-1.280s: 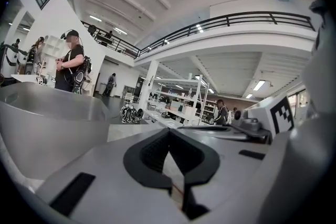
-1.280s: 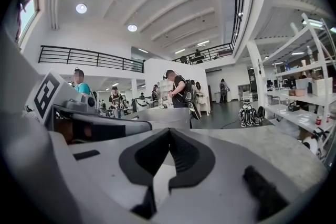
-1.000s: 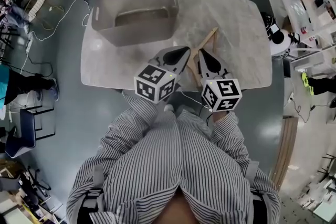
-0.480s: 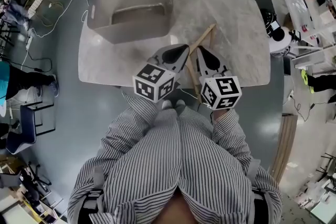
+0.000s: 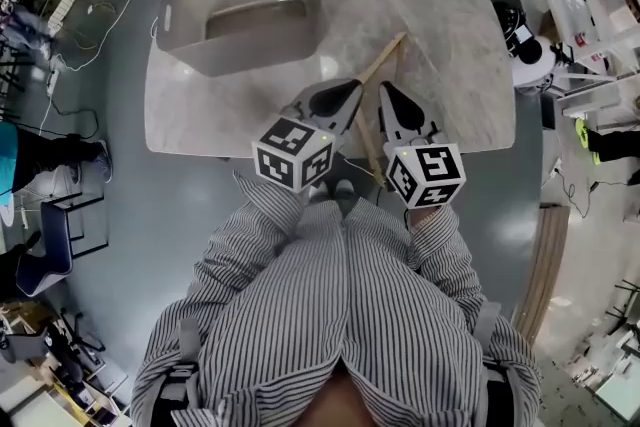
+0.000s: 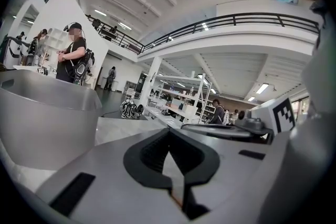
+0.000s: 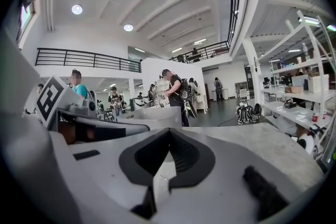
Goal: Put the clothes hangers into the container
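So the wooden hanger [image 5: 392, 50] is only half readable from the head view. One slim pale arm runs from the gripper tips toward the far right of the table [image 5: 450, 45]. A second strip of the same wood pokes out between the two gripper bodies, heading for the near edge. The bend where those two meet is tucked under the grippers, and I can't make out a hook at all. Overall it looks like a shallow V lying flat on the tabletop, near the middle and a bit right. Its long axis goes roughly near to far-right.

The left gripper [image 5: 352, 87] and right gripper [image 5: 384, 91] sit side by side over that bend, tips pointing away from the person. In their own views, the left gripper [image 6: 169, 131] and right gripper [image 7: 169, 131] both have their dark ribbed pads pressed together with nothing between them. Whether either body touches the wood I can't tell.

The container [image 5: 235, 55] is a gray, smooth plastic tub with rounded corners, at the far left of the table, well apart from the hanger. The tabletop is a light marbled slab with rounded corners. A striped shirt [image 5: 330, 315] fills the near part of the head view.
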Motion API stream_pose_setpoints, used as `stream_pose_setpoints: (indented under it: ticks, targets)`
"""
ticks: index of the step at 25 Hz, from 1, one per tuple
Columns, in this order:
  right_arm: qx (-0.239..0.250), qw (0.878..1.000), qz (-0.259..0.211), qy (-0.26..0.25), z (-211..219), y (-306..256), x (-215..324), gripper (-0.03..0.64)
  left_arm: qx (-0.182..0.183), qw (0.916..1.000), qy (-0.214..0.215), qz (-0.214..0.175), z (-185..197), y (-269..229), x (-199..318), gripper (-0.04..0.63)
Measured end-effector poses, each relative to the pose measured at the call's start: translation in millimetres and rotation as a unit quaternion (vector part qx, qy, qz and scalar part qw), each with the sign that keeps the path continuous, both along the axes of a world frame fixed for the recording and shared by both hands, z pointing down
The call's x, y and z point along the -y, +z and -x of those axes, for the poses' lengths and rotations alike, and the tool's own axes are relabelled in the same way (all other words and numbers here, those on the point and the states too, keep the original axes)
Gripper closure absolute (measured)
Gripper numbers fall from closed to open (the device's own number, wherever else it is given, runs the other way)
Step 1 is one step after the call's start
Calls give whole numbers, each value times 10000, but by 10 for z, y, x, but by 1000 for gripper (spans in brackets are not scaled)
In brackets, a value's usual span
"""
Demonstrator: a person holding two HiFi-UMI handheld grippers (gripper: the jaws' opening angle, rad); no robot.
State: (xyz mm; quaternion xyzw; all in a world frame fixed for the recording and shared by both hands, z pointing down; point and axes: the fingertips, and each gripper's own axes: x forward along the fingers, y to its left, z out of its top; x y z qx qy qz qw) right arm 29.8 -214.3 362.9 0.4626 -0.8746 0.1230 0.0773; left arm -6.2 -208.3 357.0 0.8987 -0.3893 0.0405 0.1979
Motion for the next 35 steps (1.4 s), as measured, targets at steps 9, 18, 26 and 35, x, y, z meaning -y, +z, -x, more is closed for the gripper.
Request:
stream_pose_setpoints:
  ticks: [9, 18, 26, 35]
  targets:
    - [53, 9998, 171, -23, -29, 111, 4, 603, -25, 9999, 5, 140, -30, 103, 17, 588]
    - [53, 9992, 396, 10, -37, 283, -9, 601, 77, 9995, 157, 259, -58, 261, 4, 588]
    - [-56, 9976, 687, 20, -142, 536, -117, 601, 157, 9980, 303, 523, -181, 511, -62, 588]
    - [-98, 9945, 1037, 113, -248, 824, -220, 601, 243, 9944, 414, 940, -271, 867, -185, 588]
